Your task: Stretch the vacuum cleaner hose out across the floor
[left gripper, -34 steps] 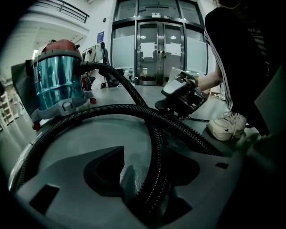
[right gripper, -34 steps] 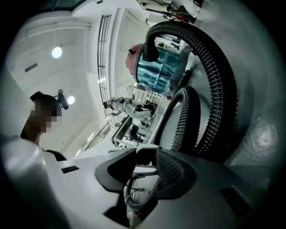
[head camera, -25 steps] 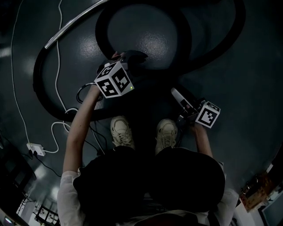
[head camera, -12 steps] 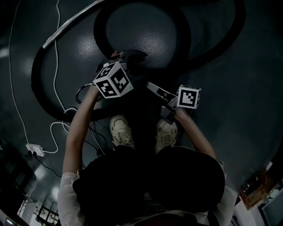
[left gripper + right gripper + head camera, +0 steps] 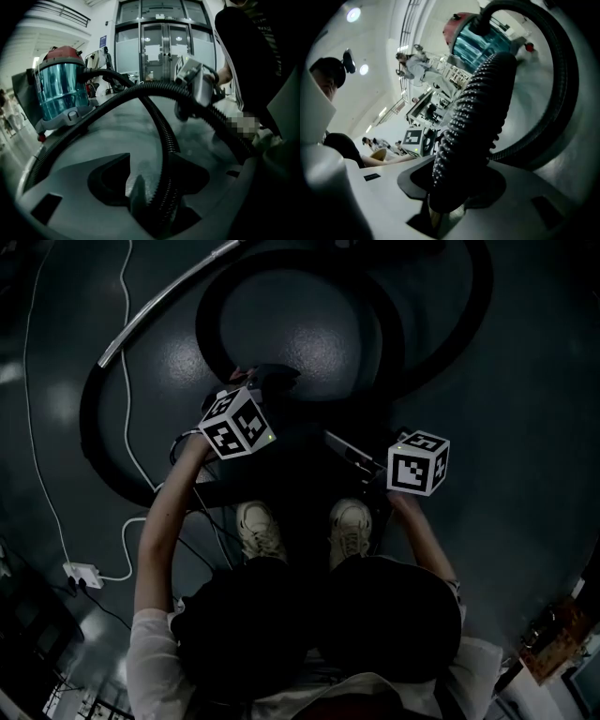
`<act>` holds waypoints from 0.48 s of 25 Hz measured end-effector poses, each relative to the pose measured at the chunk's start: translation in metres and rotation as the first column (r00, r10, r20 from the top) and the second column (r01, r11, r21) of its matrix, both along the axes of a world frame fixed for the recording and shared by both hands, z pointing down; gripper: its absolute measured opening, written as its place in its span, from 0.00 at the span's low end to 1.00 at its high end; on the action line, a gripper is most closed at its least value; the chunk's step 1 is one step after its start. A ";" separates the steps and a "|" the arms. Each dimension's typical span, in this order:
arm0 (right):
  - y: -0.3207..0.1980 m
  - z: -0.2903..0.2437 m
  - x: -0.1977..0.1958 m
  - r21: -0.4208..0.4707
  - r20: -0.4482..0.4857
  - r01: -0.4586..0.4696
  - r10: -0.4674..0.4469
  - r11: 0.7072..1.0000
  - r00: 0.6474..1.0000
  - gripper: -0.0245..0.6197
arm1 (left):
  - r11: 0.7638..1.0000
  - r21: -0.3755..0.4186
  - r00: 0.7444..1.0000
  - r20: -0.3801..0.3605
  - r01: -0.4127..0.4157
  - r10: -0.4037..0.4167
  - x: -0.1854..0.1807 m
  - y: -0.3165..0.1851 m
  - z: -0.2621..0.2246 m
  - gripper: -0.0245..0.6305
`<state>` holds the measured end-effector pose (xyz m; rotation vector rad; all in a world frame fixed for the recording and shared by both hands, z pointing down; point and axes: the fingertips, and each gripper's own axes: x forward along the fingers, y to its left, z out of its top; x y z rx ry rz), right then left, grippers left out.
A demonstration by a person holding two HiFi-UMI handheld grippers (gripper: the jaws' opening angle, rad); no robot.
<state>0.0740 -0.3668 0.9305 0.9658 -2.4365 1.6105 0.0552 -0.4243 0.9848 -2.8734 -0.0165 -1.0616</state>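
The black ribbed vacuum hose lies in big loops on the dark floor and leads to a red and blue canister vacuum. My left gripper sits low over one strand. In the left gripper view that hose runs between the jaws of the left gripper. It rests against the right jaw with floor showing beside it, so this gripper is open. My right gripper is shut on the hose, which fills the jaws of the right gripper.
A metal wand lies at the upper left, joined to the hose. A white cable runs down the left to a power strip. The person's shoes stand just behind both grippers. Glass doors are far ahead.
The right gripper has swung in from the right to the strand in front of the feet, with its jaws now pointing left. The left gripper has barely shifted.
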 end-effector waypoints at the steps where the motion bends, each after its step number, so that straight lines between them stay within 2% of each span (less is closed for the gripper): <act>1: 0.000 -0.011 0.008 0.012 -0.053 0.030 -0.029 0.999 0.998 0.31 | 0.999 0.046 1.000 0.021 0.006 -0.007 -0.006 -0.008 -0.004 0.44; 3: -0.004 -0.037 0.027 0.035 -0.159 0.106 -0.099 0.994 0.982 0.31 | 0.987 0.162 0.999 0.022 0.022 -0.026 -0.013 -0.032 -0.030 0.44; 5: -0.010 -0.066 0.045 0.071 -0.298 0.214 -0.184 0.974 0.937 0.31 | 0.973 0.226 0.999 -0.017 0.044 -0.041 -0.015 -0.061 -0.072 0.44; 6: -0.012 -0.079 0.052 0.095 -0.394 0.288 -0.229 0.953 0.890 0.31 | 0.966 0.252 0.998 -0.036 0.055 -0.047 -0.017 -0.076 -0.094 0.44; 8: -0.016 -0.108 0.062 0.126 -0.591 0.453 -0.300 0.883 0.749 0.31 | 0.939 0.336 0.996 -0.060 0.077 -0.060 -0.019 -0.100 -0.137 0.44; 9: -0.021 -0.123 0.067 0.130 -0.656 0.517 -0.318 0.846 0.685 0.31 | 0.912 0.399 0.994 -0.080 0.097 -0.070 -0.019 -0.110 -0.159 0.44; 10: -0.030 -0.138 0.072 0.130 -0.698 0.562 -0.327 0.817 0.637 0.31 | 0.877 0.462 0.990 -0.114 0.128 -0.084 -0.019 -0.120 -0.184 0.44; 12: -0.060 -0.163 0.082 0.127 -0.749 0.614 -0.330 0.779 0.574 0.31 | 0.817 0.537 0.972 -0.202 0.211 -0.118 -0.018 -0.137 -0.234 0.44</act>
